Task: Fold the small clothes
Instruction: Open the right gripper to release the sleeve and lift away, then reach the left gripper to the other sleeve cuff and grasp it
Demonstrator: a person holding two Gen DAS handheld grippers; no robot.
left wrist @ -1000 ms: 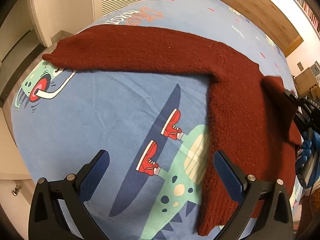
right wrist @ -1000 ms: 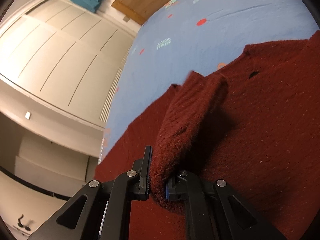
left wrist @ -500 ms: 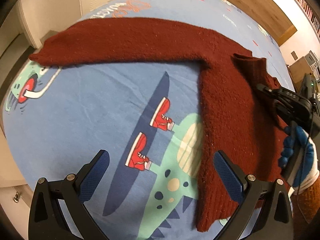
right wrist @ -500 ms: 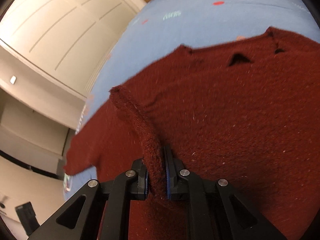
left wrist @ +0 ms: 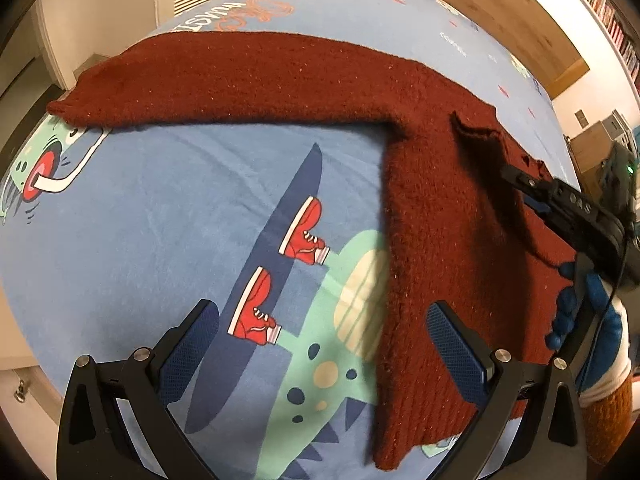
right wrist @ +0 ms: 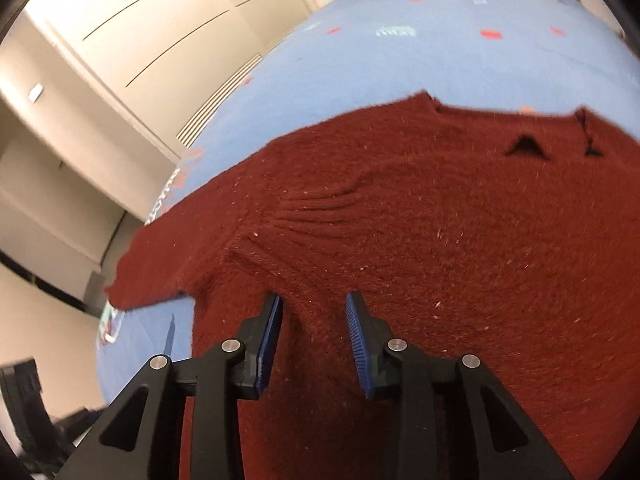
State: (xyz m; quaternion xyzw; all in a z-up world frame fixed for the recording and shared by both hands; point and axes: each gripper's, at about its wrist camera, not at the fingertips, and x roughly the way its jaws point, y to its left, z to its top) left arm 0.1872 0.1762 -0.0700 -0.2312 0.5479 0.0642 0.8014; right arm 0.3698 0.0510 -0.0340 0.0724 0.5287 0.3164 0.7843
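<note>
A dark red knitted sweater (left wrist: 440,208) lies on a blue dinosaur-print bed sheet (left wrist: 160,220). One long sleeve (left wrist: 248,80) stretches flat to the left. The other sleeve (left wrist: 484,152) is folded across the body. My left gripper (left wrist: 324,340) is open and empty, hovering over the sheet by the sweater's hem edge. My right gripper (right wrist: 314,332) is open just above the folded sleeve (right wrist: 316,216) on the sweater body (right wrist: 480,240); it also shows in the left wrist view (left wrist: 516,176), held by a blue-gloved hand.
Cream cabinet doors and a vent (right wrist: 152,40) stand beyond the bed's far edge. A wooden headboard (left wrist: 500,12) runs along the back. The bed edge (left wrist: 24,320) drops off at the left.
My right gripper has opened and let go of the sleeve, which now lies folded on the sweater body. The left gripper stayed open and shifted only slightly.
</note>
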